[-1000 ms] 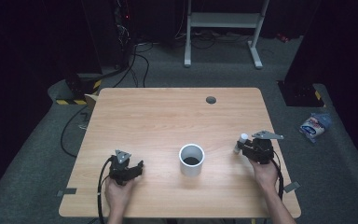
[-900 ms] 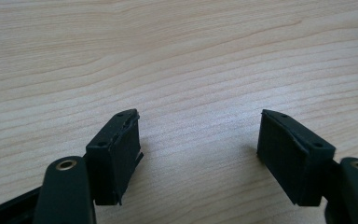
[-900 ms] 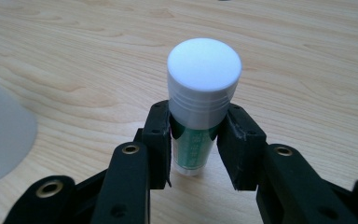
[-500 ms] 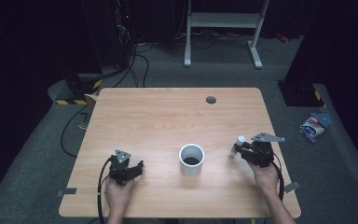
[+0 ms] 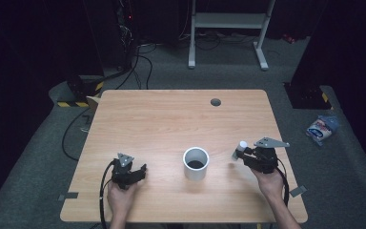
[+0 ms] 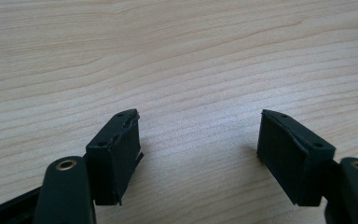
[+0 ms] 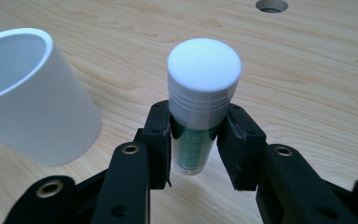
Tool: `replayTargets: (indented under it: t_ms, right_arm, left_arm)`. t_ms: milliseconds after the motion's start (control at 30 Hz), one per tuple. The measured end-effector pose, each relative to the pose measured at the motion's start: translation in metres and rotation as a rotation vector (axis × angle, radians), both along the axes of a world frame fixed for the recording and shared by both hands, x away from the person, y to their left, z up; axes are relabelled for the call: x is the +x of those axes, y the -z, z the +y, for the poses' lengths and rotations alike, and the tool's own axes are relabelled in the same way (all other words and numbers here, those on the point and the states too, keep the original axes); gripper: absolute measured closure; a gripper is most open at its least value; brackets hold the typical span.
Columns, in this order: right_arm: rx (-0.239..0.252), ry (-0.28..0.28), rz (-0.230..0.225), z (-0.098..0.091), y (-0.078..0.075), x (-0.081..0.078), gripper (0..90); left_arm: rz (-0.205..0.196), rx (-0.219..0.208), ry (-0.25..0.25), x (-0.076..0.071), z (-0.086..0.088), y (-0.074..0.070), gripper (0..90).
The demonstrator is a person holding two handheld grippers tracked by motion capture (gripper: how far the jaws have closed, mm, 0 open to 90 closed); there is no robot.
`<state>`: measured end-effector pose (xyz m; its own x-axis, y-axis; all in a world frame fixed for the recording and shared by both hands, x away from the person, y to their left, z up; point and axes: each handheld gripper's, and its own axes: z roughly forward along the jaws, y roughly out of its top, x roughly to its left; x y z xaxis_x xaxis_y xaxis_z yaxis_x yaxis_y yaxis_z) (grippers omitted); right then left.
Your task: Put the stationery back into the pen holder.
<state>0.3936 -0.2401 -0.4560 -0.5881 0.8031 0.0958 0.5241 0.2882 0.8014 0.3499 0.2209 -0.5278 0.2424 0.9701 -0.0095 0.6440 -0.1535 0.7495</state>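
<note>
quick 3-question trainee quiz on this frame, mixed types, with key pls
1. True or false: the right gripper is shut on the white-capped green tube.
2. The white cup stands: A) between the two grippers B) at the table's far edge C) on the floor.
3. What do the left gripper's fingers hold?

Key: 1 true; 2 A; 3 nothing, they stand open over bare wood.

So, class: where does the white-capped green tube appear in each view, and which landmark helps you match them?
High view: the tube is right of centre, in the right gripper, right of the white cup.
Left gripper view: not in it.
Right gripper view: the tube is at centre, between the black jaws.
Shared landmark: the white cup.
</note>
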Motion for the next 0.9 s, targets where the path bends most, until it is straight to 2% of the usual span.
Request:
replayTargets:
  t_ms: [700,900]
  right_arm:
    - [0.024,-0.1,-0.021,0.023,-0.023,-0.011,65.2]
    - [0.003,-0.134,-0.028,0.032,-0.034,-0.015,65.3]
  left_arm:
    - [-0.001,0.003,-0.001,0.0,0.0,0.0,29.8]
    - [-0.001,0.001,-0.001,0.0,0.0,0.0,29.8]
